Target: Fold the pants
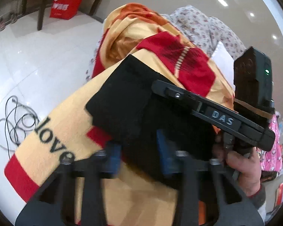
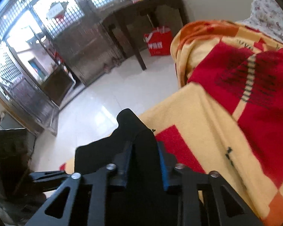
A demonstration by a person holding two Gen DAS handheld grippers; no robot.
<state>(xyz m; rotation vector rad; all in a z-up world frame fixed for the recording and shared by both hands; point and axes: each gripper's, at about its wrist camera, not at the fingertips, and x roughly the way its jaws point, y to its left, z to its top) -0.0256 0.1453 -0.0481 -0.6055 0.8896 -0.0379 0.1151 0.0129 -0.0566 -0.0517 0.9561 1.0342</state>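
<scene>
Both grippers — left [image 1: 139, 150] and right [image 2: 145, 162] — have their fingers clenched on the black pants [image 1: 122, 92] (folded) over the blanket [image 1: 52, 131].

Pants [image 1: 122, 94] – plain black. Blanket [image 1: 52, 146] – pale yellow with red and orange blocks, black "love" lettering. Gripper pads [image 2: 163, 169] blue on black frames. Sheet [image 1: 203, 24] white, small floral print. Bag [image 1: 66, 4] red, white lettering. Floor [image 2: 96, 98] glossy white tile.
</scene>
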